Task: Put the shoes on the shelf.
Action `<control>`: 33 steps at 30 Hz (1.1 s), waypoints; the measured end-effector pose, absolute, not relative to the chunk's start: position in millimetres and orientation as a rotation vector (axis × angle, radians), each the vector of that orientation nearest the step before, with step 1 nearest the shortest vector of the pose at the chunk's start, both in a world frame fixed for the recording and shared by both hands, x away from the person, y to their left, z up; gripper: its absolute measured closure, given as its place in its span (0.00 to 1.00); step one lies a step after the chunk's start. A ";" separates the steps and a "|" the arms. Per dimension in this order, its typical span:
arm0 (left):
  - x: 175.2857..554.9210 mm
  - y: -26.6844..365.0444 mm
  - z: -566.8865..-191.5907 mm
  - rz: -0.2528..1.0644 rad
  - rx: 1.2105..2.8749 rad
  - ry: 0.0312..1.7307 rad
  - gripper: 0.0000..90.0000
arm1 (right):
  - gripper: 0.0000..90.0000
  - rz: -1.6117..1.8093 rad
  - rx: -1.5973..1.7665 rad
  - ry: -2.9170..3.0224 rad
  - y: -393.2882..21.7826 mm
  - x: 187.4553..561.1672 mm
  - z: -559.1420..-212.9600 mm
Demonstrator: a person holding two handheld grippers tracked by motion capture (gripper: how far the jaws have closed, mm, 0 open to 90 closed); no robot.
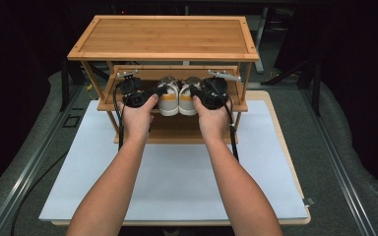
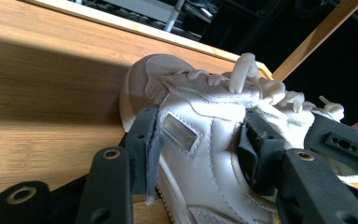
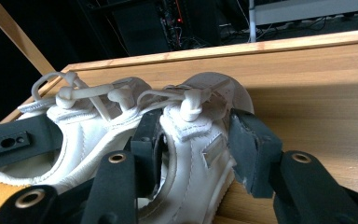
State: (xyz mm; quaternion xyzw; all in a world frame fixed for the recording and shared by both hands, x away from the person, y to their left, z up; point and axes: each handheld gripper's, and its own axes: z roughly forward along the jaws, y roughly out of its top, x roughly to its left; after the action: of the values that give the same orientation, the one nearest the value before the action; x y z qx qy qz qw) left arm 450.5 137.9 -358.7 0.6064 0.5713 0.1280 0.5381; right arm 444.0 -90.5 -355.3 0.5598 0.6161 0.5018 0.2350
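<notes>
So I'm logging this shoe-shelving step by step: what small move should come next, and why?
Probably draw both grippers straight back. The left shoe and right shoe sit side by side on the middle shelf, and both grippers' jaws look slack around them, so backing out shouldn't drag them.

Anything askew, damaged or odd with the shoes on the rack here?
Little stands out: the pair of white lace-up sneakers sits side by side on the wooden rack's middle shelf. Only the left gripper's grey pad looks frayed at its lower edge.
</notes>
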 end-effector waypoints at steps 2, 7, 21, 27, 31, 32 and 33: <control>451.3 138.1 -358.4 0.304 1.440 1.364 0.57 | 0.60 1.387 1.544 1.693 -91.7 444.9 -355.0; 453.0 138.3 -356.0 0.308 1.463 1.391 0.51 | 0.59 1.378 1.527 1.707 -93.2 443.1 -350.2; 451.5 137.7 -346.5 0.327 1.500 1.352 0.47 | 0.60 1.392 1.513 1.695 -93.0 441.9 -343.5; 446.7 140.2 -341.3 0.338 1.467 1.321 0.47 | 0.60 1.406 1.499 1.688 -93.0 439.2 -342.0; 439.4 143.6 -336.8 0.347 1.440 1.299 0.50 | 0.62 1.421 1.491 1.692 -93.7 436.3 -339.9; 437.7 143.9 -335.8 0.344 1.441 1.287 0.52 | 0.63 1.420 1.483 1.696 -94.2 434.9 -339.1; 436.8 144.1 -335.3 0.345 1.442 1.285 0.55 | 0.64 1.421 1.476 1.681 -94.3 433.1 -338.8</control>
State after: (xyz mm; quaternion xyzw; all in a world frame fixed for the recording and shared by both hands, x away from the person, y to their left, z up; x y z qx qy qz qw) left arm 436.8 144.1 -335.3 0.6110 0.5441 0.1460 0.5562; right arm 433.1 -94.3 -338.8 0.5401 0.6154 0.5201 0.2433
